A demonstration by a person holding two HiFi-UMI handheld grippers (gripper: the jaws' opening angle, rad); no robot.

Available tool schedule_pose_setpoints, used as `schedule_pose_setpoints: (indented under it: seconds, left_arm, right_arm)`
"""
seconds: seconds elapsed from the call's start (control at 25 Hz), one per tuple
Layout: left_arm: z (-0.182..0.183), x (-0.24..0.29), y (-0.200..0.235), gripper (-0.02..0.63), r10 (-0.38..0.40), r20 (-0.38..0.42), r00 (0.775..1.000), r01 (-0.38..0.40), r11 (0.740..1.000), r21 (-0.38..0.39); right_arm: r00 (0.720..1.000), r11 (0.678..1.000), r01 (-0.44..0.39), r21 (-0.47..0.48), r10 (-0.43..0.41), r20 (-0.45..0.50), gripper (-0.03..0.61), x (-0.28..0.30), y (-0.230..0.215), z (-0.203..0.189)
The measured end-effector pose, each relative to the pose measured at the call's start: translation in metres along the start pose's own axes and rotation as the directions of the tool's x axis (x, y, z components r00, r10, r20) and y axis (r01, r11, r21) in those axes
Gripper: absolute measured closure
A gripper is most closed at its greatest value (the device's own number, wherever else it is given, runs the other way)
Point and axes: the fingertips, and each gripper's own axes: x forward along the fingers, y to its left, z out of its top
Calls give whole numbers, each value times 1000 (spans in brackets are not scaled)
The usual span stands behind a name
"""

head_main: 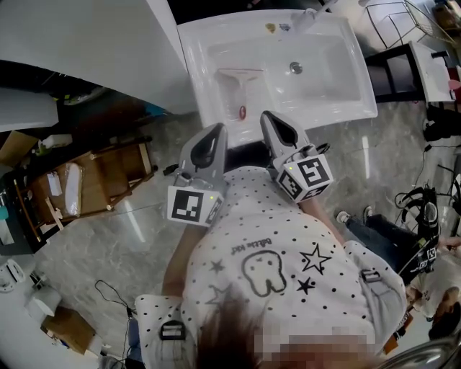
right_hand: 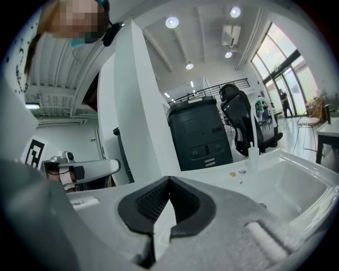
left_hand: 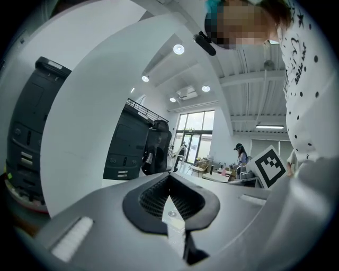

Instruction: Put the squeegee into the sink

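The white squeegee lies flat in the left half of the white sink, its blade toward the back and its red-tipped handle toward the front rim. Both grippers are held close to the person's body at the sink's front edge. My left gripper is shut and holds nothing, just short of the rim. My right gripper is also shut and bare, its tip over the front rim, to the right of the handle's end. The right gripper view shows shut jaws with the basin beyond; the left gripper faces a white panel.
A faucet and drain sit in the sink. A white panel stands left of it. A wooden frame lies on the floor at left; a black stand and wire rack are at right.
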Motion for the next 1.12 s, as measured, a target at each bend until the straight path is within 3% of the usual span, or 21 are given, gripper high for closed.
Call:
schedule_pose_setpoints:
  seconds: [0.44, 0.8, 1.12]
  left_arm:
    - [-9, 9, -23, 614, -42, -22, 999, 41, 999, -28]
    - [-18, 22, -71, 614, -78, -46, 996, 77, 996, -40]
    - [-27, 25, -120, 615, -68, -39, 997, 68, 998, -1]
  right_arm:
    - [1000, 1000, 6, -22, -6, -5, 578, -21, -9, -6]
    - [999, 999, 36, 17, -36, -10, 578, -62, -40, -7]
    - [999, 1000, 4, -7, -4, -37, 578, -100, -57, -9]
